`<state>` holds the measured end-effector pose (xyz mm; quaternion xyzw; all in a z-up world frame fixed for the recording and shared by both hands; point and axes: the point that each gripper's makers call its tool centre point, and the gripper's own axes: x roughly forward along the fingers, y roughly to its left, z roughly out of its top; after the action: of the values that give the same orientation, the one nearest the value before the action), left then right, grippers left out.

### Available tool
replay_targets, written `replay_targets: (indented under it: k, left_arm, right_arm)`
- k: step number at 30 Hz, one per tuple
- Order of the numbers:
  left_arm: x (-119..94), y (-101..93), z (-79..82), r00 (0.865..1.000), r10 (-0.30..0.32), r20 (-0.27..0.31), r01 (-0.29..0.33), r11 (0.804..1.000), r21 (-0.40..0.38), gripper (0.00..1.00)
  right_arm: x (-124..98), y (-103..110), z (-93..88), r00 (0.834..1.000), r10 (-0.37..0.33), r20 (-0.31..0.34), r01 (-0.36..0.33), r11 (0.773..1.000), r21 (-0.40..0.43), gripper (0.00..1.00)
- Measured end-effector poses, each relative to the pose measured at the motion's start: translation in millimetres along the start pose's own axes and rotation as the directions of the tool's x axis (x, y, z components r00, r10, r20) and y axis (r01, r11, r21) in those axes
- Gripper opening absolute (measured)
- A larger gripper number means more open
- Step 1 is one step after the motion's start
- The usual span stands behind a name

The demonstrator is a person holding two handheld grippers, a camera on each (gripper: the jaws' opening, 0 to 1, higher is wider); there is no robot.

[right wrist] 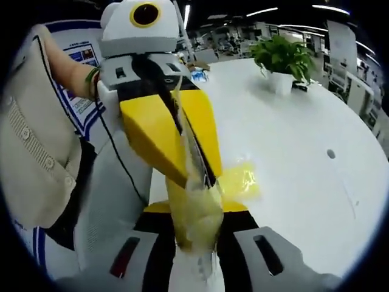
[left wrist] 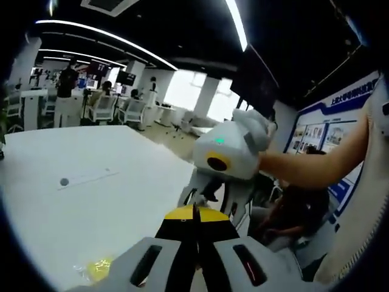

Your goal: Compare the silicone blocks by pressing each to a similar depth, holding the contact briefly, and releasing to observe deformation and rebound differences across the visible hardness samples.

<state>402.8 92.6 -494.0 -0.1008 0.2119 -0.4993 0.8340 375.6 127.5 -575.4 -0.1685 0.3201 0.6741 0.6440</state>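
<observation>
The white bench (right wrist: 304, 128) is the landmark: smooth, matte, rounded at its edges, with a small dark round hole (right wrist: 330, 154) in its top. At its far end in the right gripper view stands a leafy green potted plant (right wrist: 282, 58) in a white pot. Near the bench's close edge lies a crumpled yellow translucent bag (right wrist: 243, 182), glossy and creased, well apart from the plant.

In the right gripper view, the left gripper (right wrist: 182, 176) comes in from above the bench's near edge, its yellow wedge-shaped jaws closed narrow on a clear plastic bag of yellow material (right wrist: 194, 213), soft and lumpy; whether it is a silicone block cannot be told. The right gripper (right wrist: 197, 255) meets the same bag from below, jaws pinched close on its lower end.

In the left gripper view, the left gripper's (left wrist: 196, 214) black-and-yellow jaws stand together over the bench's edge, and the white body of the right gripper (left wrist: 234, 149) sits just beyond, held by a bare hand (left wrist: 270, 161). A yellow scrap (left wrist: 97, 267) lies on the bench beside the jaws. Most of the bench top lies open. Past its far edge are chairs (left wrist: 103, 109), people and a poster wall (left wrist: 328, 128).
</observation>
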Motion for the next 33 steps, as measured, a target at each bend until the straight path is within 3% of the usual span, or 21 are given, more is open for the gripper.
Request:
replay_targets:
  k: [3, 11, 20, 24, 28, 33]
  left_arm:
    - [4.9, 0.8, -6.7, 1.000, 0.009, -0.015, -0.009, 1.000, 0.008, 0.00]
    - [16.9, 1.1, -18.2, 1.000, -0.001, -0.021, 0.000, 0.999, -0.050, 0.00]
    - [35.7, -0.5, -27.7, 1.000, -0.008, -0.020, 0.006, 0.997, -0.078, 0.00]
    - [44.6, 0.6, -30.6, 1.000, -0.017, -0.023, 0.014, 0.994, -0.112, 0.00]
    - [52.5, 3.3, -34.0, 1.000, -0.007, -0.027, 0.004, 0.993, -0.114, 0.00]
    - [62.1, 10.2, -41.5, 1.000, -0.003, -0.025, -0.001, 0.985, -0.172, 0.00]
  right_arm:
    - [-9.4, -1.0, 4.1, 0.998, -0.024, 0.052, 0.023, 1.000, 0.010, 0.29]
    - [-39.4, -0.1, -5.6, 0.986, -0.130, 0.101, 0.130, 0.992, 0.008, 0.43]
    - [-93.1, 17.0, -22.4, 0.937, -0.289, 0.195, 0.277, 0.957, 0.088, 0.49]
    - [-108.9, 28.9, -37.0, 0.924, -0.323, 0.204, 0.296, 0.943, 0.155, 0.47]
    - [-123.6, 39.8, -51.8, 0.899, -0.379, 0.219, 0.333, 0.917, 0.219, 0.48]
    - [-138.7, 53.1, -65.1, 0.870, -0.433, 0.235, 0.367, 0.888, 0.277, 0.50]
